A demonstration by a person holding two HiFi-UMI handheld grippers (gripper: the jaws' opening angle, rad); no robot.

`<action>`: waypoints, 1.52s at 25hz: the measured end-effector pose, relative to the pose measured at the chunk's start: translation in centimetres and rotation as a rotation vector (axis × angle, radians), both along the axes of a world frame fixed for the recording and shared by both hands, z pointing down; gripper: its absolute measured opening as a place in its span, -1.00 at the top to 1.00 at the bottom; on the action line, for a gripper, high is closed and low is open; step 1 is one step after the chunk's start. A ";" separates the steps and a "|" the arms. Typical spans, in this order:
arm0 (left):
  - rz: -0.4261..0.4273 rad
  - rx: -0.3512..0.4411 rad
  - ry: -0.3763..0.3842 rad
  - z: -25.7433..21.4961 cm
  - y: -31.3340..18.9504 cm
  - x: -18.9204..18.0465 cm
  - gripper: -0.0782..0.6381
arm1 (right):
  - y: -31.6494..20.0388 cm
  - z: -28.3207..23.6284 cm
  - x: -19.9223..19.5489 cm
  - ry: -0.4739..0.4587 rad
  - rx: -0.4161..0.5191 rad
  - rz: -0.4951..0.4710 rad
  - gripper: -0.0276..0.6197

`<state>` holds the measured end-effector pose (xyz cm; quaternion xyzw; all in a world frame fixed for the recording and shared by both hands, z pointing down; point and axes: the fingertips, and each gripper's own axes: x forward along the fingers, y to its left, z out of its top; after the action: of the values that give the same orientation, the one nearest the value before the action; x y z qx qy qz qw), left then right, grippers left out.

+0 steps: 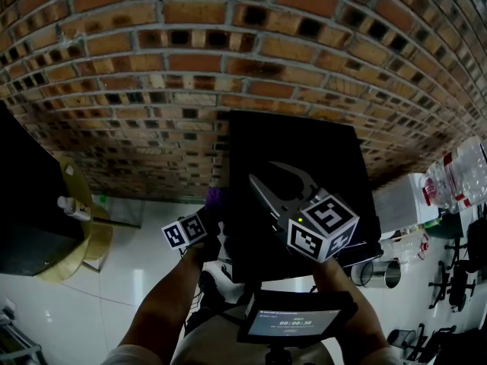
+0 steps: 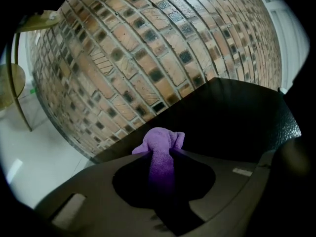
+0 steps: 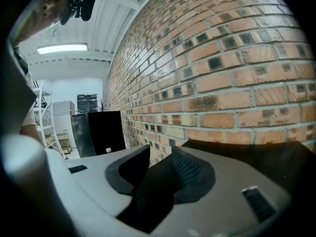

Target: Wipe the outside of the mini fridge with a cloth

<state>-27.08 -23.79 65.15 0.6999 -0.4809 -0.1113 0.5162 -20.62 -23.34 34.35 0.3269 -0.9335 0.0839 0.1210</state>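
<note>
Behind everything, a brick wall (image 1: 228, 52); against it, a black mini fridge (image 1: 304, 147), boxy and matte, seen from above; likely heavy and rigid, so unlikely to shift under wiping pressure, no need to take hold of it. At far left, a round yellowish table (image 1: 72, 261) with 1 small white bottle (image 1: 72, 206). Over the fridge top, the right gripper (image 3: 160, 154), jaws spread with nothing between them. At the fridge's left edge, the left gripper (image 2: 160, 157), jaws pinching a purple cloth (image 2: 159, 144); cloth soft, light and limp, probably fleecy, bunched into 1 wad poking past the tips; touching the fridge or just off it, impossible to tell. Best gripped as now, by the gathered middle, leaving the loose wad free to press flat and drag along the fridge's side.
</note>
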 end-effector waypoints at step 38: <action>-0.093 0.260 0.154 -17.8 5.3 -2.4 0.56 | 1.6 -1.1 -0.8 0.010 0.025 -0.103 0.52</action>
<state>-29.51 -18.47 47.39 0.7274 -0.4531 -0.2498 0.4508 -21.47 -21.71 33.30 0.2805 -0.9494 0.0641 0.1256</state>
